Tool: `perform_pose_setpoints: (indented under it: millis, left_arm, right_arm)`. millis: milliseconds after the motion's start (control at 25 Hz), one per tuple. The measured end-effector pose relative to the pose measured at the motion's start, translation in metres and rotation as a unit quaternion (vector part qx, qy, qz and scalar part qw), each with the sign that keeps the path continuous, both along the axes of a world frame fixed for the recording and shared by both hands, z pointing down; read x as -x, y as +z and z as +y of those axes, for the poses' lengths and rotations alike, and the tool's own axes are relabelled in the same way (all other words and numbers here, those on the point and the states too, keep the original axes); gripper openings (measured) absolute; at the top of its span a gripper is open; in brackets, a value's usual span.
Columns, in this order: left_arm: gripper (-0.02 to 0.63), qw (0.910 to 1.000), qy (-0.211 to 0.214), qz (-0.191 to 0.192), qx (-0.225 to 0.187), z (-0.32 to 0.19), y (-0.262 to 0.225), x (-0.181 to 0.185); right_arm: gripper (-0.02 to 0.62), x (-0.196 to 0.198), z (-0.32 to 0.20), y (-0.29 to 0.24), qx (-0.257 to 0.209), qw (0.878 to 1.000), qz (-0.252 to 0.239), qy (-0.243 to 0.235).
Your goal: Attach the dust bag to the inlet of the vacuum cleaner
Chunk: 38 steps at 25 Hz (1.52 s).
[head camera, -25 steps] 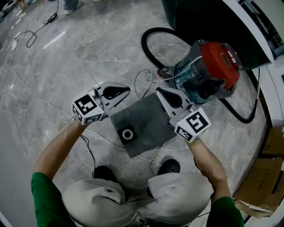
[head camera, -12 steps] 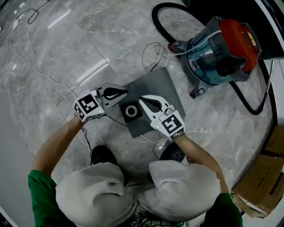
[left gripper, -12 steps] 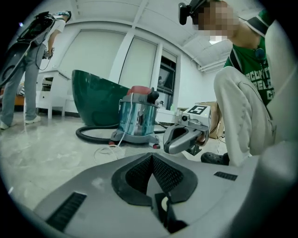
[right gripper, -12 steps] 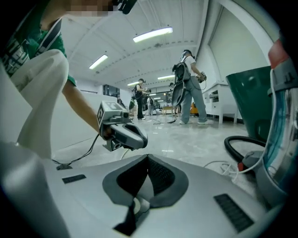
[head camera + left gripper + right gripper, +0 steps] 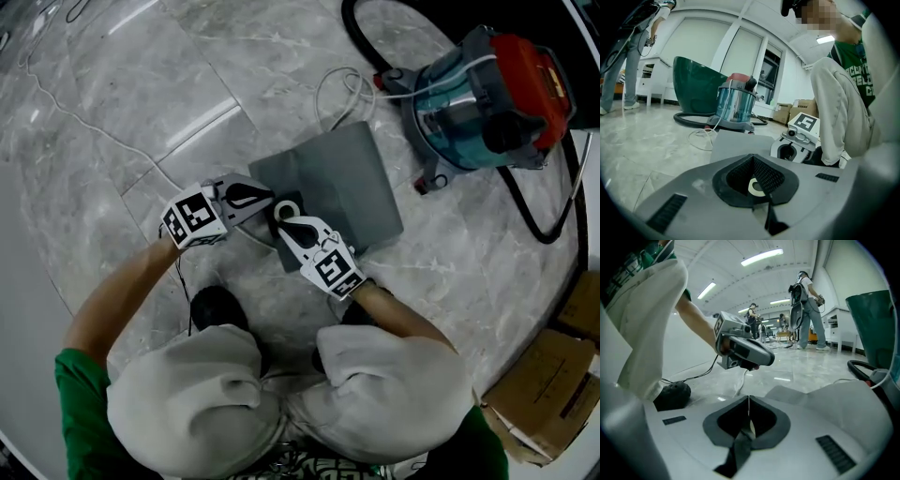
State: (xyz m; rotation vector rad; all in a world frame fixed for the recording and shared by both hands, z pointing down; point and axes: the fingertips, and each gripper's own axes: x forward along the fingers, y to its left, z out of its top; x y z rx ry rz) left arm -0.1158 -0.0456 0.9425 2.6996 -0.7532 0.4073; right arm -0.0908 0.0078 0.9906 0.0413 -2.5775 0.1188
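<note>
Large open indoor hall, lab-like: polished marble floor (image 5: 141, 112), ceiling strip lights (image 5: 761, 256), people (image 5: 808, 310) with gear far beyond right fingers (image 5: 778, 427), cardboard boxes (image 5: 548, 403).

Open marble floor (image 5: 122, 122) left of dust bag (image 5: 337, 183). Right side blocked: vacuum cleaner (image 5: 487, 98), black hose (image 5: 536, 223); white cord loop (image 5: 321, 98) seemingly touching bag's far edge.

head view: overhead, steeply down, vacuum cleaner (image 5: 487, 98) far right.
left gripper view: low, close, faces far-right past right gripper (image 5: 780, 152).
right gripper view: low, close, faces left gripper (image 5: 764, 359).
shared: dust bag (image 5: 328, 183), all three.
</note>
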Motion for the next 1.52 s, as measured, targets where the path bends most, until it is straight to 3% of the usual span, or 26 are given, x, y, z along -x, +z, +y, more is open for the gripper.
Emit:
perform_pose_setpoints:
  millis: [320, 400, 440, 480, 800, 1280, 1520]
  left_arm:
    - [0.003, 0.9996, 0.002, -0.003, 0.029, 0.019, 0.02, -0.002]
    - [0.003, 0.9994, 0.0, -0.001, 0.034, 0.023, 0.022, -0.003]
    - [0.003, 0.9993, -0.002, 0.0, 0.037, 0.025, 0.023, -0.003]
    - [0.003, 0.9992, -0.005, 0.001, 0.039, 0.027, 0.024, -0.002]
    - [0.003, 0.9989, -0.009, -0.008, 0.046, 0.038, 0.028, 0.002]
    - [0.003, 0.9991, 0.005, -0.038, 0.018, 0.014, 0.021, -0.004]
    - [0.003, 0.9976, 0.032, -0.059, -0.017, -0.027, 0.003, -0.019]
  right_arm:
    - [0.012, 0.001, 0.023, 0.028, -0.007, 0.999, 0.032, -0.044]
    - [0.058, 0.002, 0.027, 0.03, -0.015, 0.998, 0.038, -0.052]
    - [0.107, 0.003, 0.029, 0.032, -0.023, 0.997, 0.042, -0.056]
    - [0.117, 0.004, 0.03, 0.034, -0.035, 0.997, 0.047, -0.059]
    - [0.121, 0.001, 0.031, 0.058, -0.139, 0.982, 0.098, -0.086]
    - [0.12, -0.02, -0.024, 0.015, -0.149, 0.986, 0.067, 0.04]
    - [0.117, -0.045, -0.059, -0.013, -0.108, 0.984, 0.043, 0.132]
